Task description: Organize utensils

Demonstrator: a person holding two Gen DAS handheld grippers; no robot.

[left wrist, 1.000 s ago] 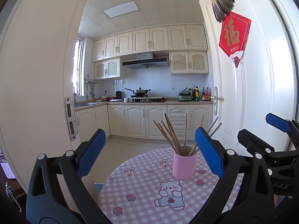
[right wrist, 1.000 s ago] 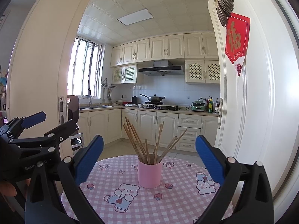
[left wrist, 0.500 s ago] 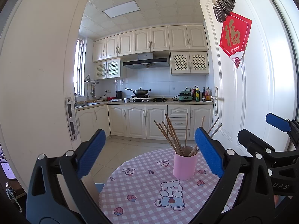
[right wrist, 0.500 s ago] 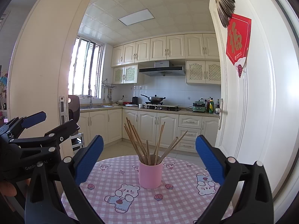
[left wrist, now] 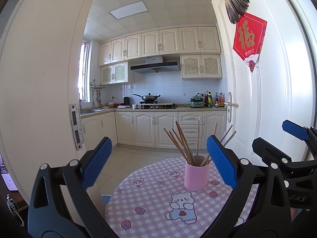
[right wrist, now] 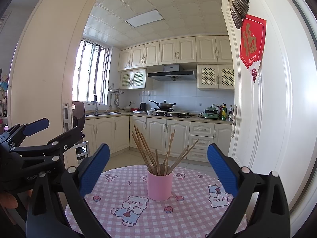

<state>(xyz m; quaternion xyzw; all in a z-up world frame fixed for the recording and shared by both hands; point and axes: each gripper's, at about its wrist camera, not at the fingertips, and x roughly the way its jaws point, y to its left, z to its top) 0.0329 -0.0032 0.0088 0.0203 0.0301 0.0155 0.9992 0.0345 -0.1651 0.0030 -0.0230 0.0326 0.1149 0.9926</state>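
Both left tongs [left wrist: 158, 164] and right tongs [right wrist: 158, 168] gape empty; pink cylindrical cup [right wrist: 160, 186] of wooden chopsticks [right wrist: 154, 152] stands ahead between their tips.

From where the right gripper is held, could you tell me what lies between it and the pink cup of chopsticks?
Only bare checked tablecloth lies between the open right gripper and the pink cup, as the right wrist view shows.

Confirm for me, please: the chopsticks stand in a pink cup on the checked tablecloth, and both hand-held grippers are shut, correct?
Not quite. The chopsticks do stand in the pink cup on the checked tablecloth, but both grippers are open. Each wrist view shows it: the left hand-held gripper and the right hand-held gripper have their blue pads spread wide, holding nothing.
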